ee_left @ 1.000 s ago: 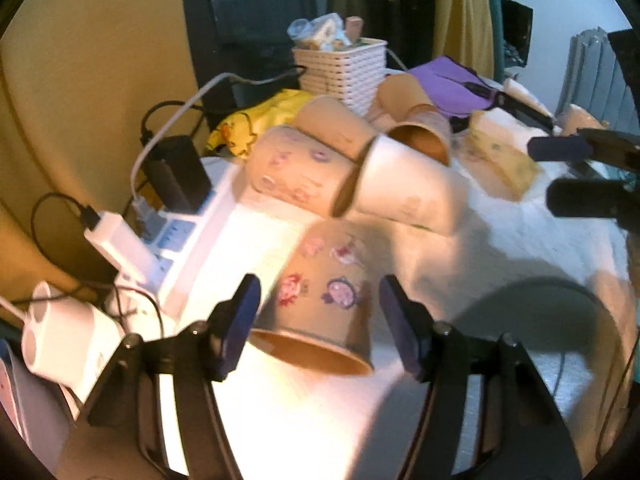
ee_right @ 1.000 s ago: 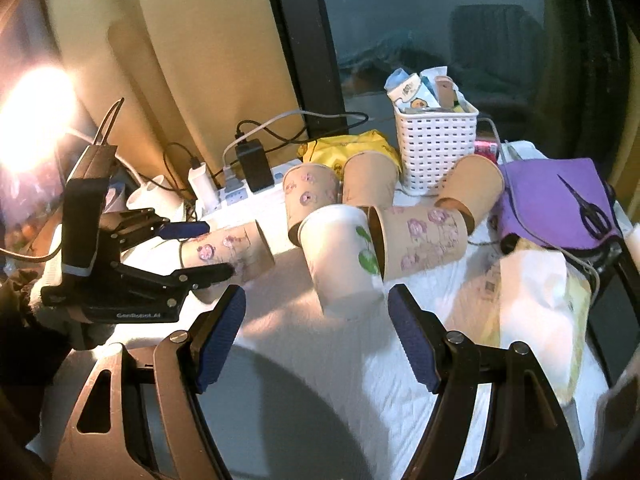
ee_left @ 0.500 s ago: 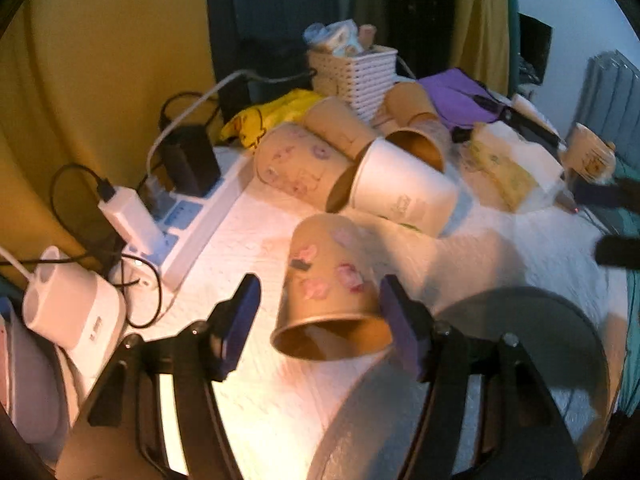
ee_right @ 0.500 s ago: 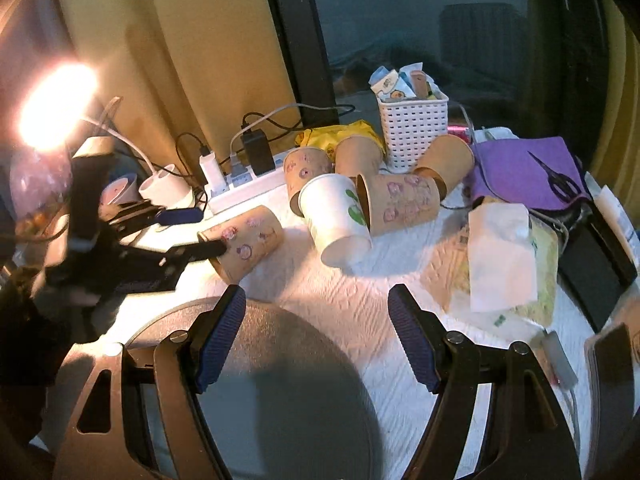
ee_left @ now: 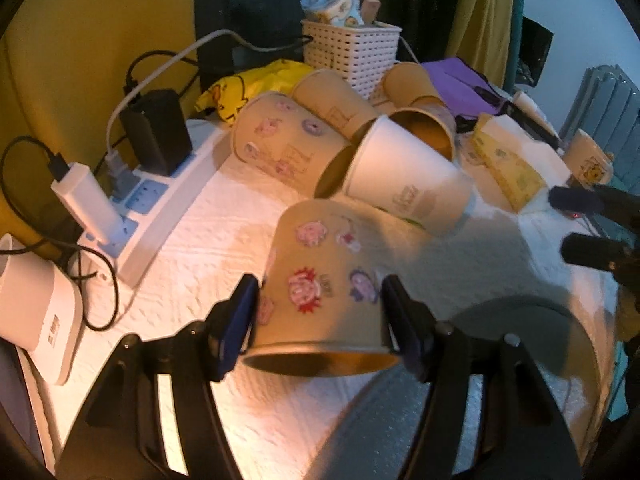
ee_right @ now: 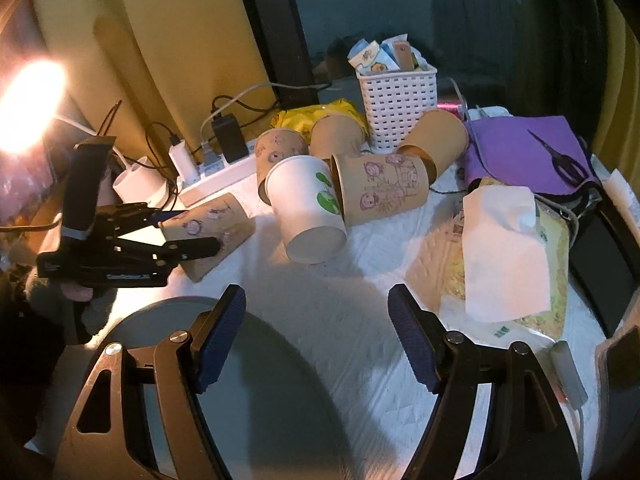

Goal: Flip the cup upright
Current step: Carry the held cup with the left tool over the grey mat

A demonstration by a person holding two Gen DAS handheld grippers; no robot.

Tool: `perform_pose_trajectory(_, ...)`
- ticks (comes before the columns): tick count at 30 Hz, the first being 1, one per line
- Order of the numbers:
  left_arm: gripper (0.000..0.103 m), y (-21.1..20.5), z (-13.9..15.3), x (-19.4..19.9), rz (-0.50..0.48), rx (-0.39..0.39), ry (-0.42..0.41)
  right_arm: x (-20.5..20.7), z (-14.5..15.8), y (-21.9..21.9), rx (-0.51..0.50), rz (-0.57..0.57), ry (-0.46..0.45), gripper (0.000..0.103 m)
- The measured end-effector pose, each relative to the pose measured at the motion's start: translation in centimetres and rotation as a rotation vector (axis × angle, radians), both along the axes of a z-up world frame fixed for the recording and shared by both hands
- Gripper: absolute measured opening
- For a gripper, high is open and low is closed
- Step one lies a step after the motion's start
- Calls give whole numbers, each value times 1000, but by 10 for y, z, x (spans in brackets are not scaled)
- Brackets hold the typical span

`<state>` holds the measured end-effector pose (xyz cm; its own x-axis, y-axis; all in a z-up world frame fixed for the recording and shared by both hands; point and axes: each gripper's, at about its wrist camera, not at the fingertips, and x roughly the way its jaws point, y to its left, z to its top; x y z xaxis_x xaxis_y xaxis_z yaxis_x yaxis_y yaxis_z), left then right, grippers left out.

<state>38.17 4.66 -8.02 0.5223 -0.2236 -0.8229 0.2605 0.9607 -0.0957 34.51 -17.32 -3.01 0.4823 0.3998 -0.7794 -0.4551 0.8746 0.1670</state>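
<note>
A brown paper cup with cartoon stickers point(ee_left: 320, 280) lies tilted with its open mouth toward me in the left wrist view. My left gripper point(ee_left: 318, 320) is shut on it, one pad on each side near the rim. The same cup point(ee_right: 208, 232) shows in the right wrist view, held by the left gripper point(ee_right: 188, 232) just above the white cloth. My right gripper point(ee_right: 316, 336) is open and empty, over a grey round plate point(ee_right: 256, 380) near the front. It also shows at the right edge of the left wrist view point(ee_left: 580, 224).
Several paper cups lie on their sides in a pile point(ee_right: 352, 184) behind, among them a white one point(ee_right: 308, 208). A white basket point(ee_right: 396, 108), power strip point(ee_left: 160, 208), tissue pack point(ee_right: 512, 256), purple cloth with scissors point(ee_right: 532, 152) and lamp point(ee_right: 28, 104) crowd the table.
The left gripper has closed in on the sticker cup and now grips it near the rim. The right gripper has moved forward toward the cups again.
</note>
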Motion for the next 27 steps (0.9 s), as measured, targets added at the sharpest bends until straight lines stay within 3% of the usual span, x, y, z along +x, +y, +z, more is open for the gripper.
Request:
perform_pose_trajectory(6, 64, -13, 17, -26, -51, -56, -17, -5, 4, -1, 4, -2, -6, 77)
perform_pose_trajectory(15, 64, -51, 48, -85, -139, -73, -55, -38, 22, -13, -1, -12, -35, 77)
perform_pose_trajectory(27, 64, -94, 43, -164, -247, -86, -36, -89, 17, -34, -8, -25, -5, 77)
